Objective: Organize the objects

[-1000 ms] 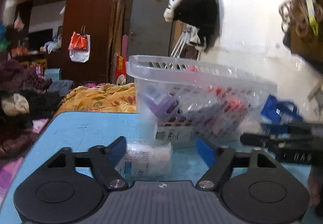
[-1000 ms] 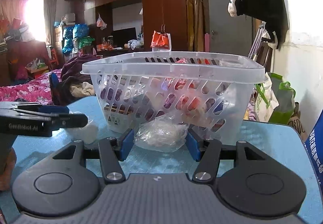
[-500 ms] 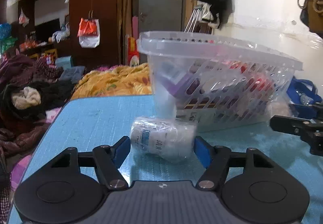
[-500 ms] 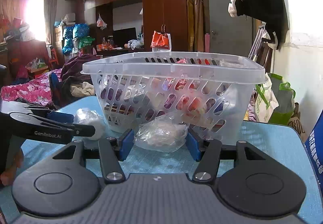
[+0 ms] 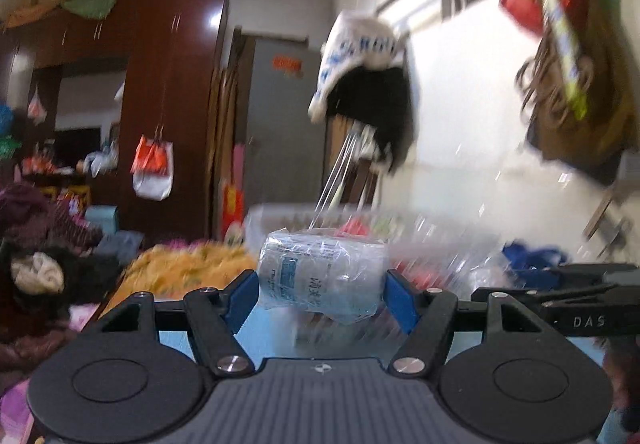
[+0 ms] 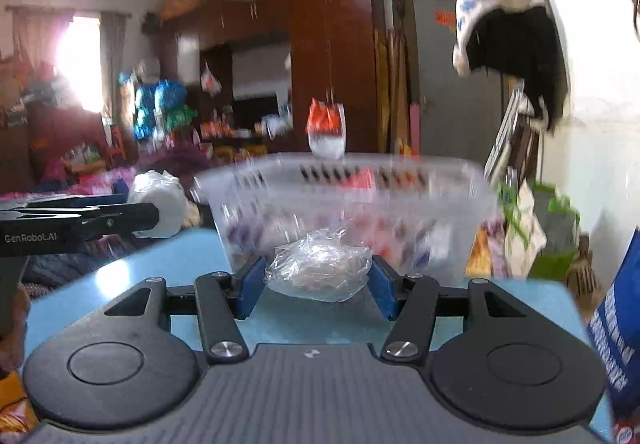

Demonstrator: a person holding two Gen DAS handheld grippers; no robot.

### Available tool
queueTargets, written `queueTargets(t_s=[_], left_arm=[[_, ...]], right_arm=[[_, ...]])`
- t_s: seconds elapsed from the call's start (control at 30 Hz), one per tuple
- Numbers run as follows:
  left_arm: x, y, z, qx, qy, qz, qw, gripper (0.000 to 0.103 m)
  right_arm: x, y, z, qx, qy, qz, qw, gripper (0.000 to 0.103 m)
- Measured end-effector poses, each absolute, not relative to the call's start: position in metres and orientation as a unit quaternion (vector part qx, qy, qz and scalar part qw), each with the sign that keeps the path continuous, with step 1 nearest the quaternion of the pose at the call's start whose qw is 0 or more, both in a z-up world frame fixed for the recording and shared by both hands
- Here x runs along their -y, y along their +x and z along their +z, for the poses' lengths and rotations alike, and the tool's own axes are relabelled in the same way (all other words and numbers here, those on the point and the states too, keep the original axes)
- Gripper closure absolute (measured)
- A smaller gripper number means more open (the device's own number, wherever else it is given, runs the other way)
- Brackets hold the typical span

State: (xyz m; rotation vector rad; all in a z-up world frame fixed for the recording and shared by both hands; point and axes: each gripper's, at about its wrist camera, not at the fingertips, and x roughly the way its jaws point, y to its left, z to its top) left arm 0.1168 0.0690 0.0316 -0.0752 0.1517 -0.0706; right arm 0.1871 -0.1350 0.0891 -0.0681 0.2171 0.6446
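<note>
Grippers both lifted off the blue table, each clamping a plastic-wrapped packet.

I now hold the left gripper (image 5: 320,294) clenched on a wrapped roll (image 5: 322,276) and the right gripper (image 6: 316,286) clenched on a clear bag (image 6: 318,270), both raised from the table (image 6: 192,260) to the blurred basket's (image 6: 344,167) rim, ready for dropping in.

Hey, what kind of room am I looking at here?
Most likely a lived-in bedroom at home: a dark wooden wardrobe, clothes piled on bedding, and a jacket hanging on the wall.
</note>
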Motion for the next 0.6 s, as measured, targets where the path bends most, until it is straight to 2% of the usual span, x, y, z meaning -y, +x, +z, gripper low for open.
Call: queueTargets(t_s=[0.1,0.23,0.47,0.5,0.53,0.57,0.6], left_arm=[[-0.060,0.121,0.057,-0.055,-0.034,-0.048,0.997,0.031],[-0.053,0.161,0.091,-0.061,-0.040,-0.066,0.995,0.031],[-0.044,0.243,0.107,-0.130,-0.043,-0.056,0.989,0.031],[-0.045,0.252,0.104,-0.136,-0.047,-0.055,0.988,0.031],[-0.048,0.259,0.100,-0.136,-0.054,-0.052,0.988,0.030],[-0.050,0.265,0.097,-0.138,-0.055,-0.048,0.988,0.026],[-0.053,0.272,0.093,-0.147,-0.061,-0.046,0.986,0.015]], right_arm=[[0.132,0.184,0.118,-0.072,-0.048,0.310,0.947,0.044],[0.122,0.222,0.152,-0.071,-0.068,0.292,0.951,0.044],[0.110,0.294,0.163,-0.099,-0.086,0.280,0.951,0.041],[0.107,0.299,0.157,-0.103,-0.096,0.285,0.948,0.032],[0.102,0.304,0.152,-0.099,-0.111,0.284,0.947,0.016],[0.101,0.303,0.147,-0.092,-0.122,0.271,0.951,0.009],[0.100,0.302,0.142,-0.088,-0.128,0.260,0.953,0.002]])
